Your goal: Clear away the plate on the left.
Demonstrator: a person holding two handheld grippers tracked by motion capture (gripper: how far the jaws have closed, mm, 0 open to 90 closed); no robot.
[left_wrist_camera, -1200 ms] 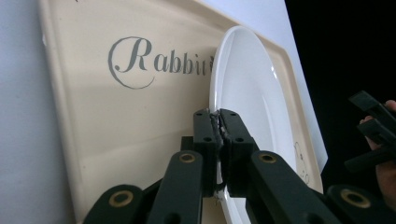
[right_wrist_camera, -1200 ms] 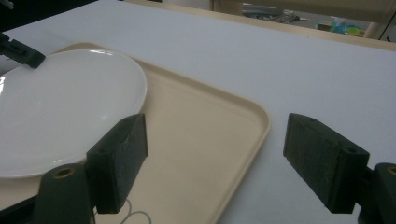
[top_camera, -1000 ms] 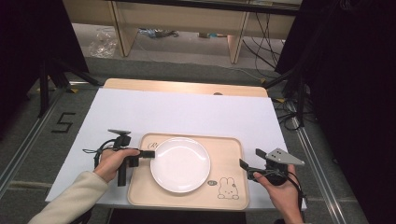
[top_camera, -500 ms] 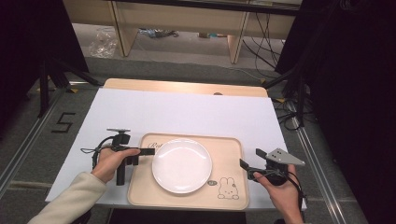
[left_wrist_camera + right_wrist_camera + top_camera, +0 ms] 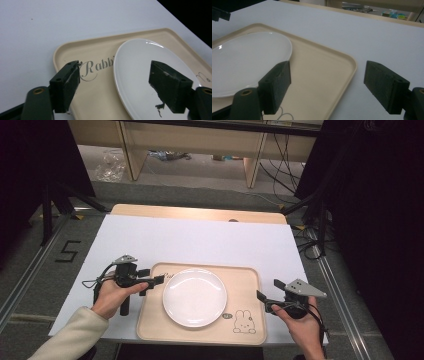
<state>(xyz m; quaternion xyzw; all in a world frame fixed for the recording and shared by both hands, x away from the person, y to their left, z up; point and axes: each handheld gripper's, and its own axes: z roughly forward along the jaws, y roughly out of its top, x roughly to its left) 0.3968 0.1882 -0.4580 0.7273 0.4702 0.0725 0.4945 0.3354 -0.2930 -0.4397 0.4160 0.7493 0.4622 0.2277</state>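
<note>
High view: plate (image 5: 195, 296) sits centre of tray (image 5: 250, 282) on worktop (image 5: 200, 240). Left tongs (image 5: 161, 280) at plate's left rim, right tongs (image 5: 259, 296) at tray's right edge. Jaw gap hard to judge here.

Left gripper view: tongs gape wide, empty, straddling plate rim. Risk: glazed rim slips under pinch, plate skids. Tray lettering part hidden by plate.

Right gripper view: tongs wide, empty, astride tray corner. Risk: one-sided lift tilts tray, plate slides. Rabbit print cut off.

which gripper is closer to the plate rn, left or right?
The left gripper: its jaws reach over the tray to the plate rim. The right gripper sits off the tray's right edge.
</note>
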